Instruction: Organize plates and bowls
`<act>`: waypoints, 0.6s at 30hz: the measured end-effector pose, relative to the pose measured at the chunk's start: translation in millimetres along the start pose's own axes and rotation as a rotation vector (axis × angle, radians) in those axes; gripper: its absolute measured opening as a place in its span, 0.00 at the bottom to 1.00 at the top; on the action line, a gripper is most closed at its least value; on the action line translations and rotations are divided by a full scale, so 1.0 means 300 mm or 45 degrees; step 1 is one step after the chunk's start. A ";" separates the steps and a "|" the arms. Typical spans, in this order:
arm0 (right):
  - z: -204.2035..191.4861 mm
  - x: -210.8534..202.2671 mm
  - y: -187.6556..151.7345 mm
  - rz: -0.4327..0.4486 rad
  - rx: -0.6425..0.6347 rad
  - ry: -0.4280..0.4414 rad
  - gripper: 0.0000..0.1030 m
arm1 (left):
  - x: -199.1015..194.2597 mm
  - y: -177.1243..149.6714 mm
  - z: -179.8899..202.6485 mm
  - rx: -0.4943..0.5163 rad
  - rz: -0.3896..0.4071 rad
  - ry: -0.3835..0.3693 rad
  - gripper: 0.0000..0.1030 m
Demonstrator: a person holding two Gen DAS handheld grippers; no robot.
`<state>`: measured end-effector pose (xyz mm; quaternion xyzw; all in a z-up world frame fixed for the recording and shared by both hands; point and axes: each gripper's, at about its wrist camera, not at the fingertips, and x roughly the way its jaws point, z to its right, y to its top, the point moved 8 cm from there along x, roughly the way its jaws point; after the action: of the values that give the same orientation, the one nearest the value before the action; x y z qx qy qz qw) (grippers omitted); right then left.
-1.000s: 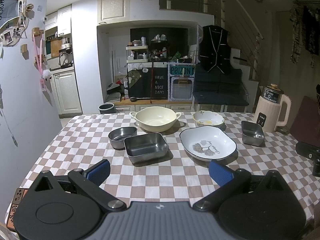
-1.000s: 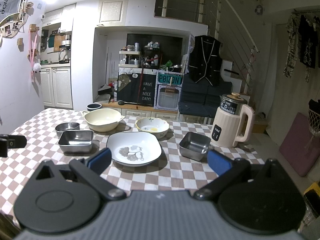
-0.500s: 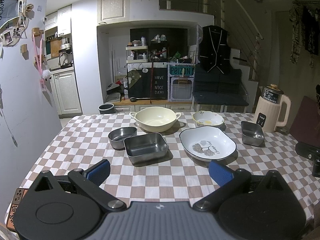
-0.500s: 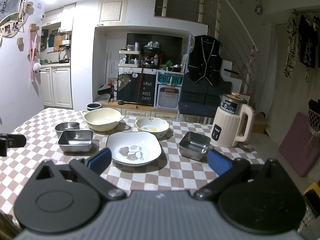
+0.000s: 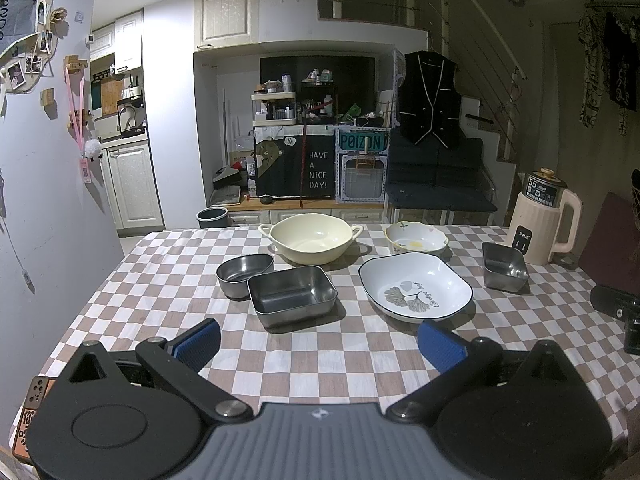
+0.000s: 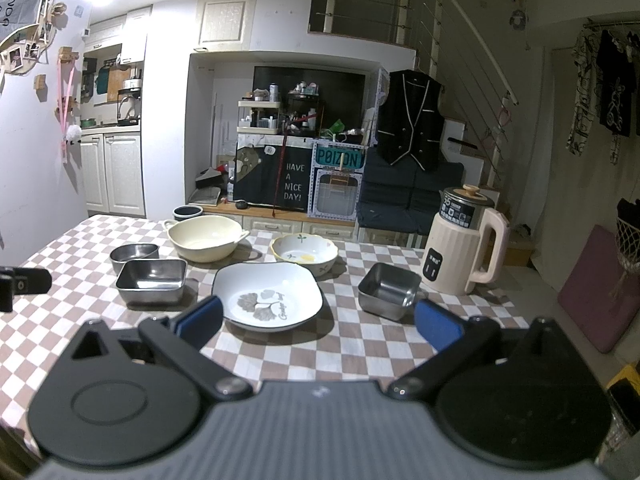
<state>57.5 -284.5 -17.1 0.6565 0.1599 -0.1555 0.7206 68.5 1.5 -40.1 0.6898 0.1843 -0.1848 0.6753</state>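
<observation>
My checkered bench [image 5: 168, 280] carries three steel tins [image 5: 294, 294], two bowls [image 5: 312, 236], a plate [image 5: 416, 286], perhaps a kettle [image 5: 544, 220].

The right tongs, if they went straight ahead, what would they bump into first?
Most likely the white plate with the leaf picture. It lies on the table right ahead of the open right tongs, nearer the left pad, with nothing between. Depth is hard to judge, so they might pass over it.

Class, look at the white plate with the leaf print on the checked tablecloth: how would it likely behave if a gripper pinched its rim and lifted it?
The white leaf-print plate looks like glazed ceramic, so it is probably stiff, fairly heavy and breakable if dropped. Its glossy rim may slip between flat pads. Being wide and shallow, it would likely tilt when held from one edge.
</observation>
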 end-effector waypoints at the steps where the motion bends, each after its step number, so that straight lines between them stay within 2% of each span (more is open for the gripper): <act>1: 0.000 0.000 0.000 0.000 0.001 0.000 1.00 | 0.000 0.000 0.000 0.000 -0.001 0.000 1.00; 18: -0.001 0.002 0.005 -0.001 -0.002 0.000 1.00 | 0.004 -0.004 0.016 0.003 -0.005 -0.004 1.00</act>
<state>58.7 -284.0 -16.2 0.6559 0.1604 -0.1556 0.7210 68.9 -3.2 -41.7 0.6900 0.1842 -0.1875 0.6744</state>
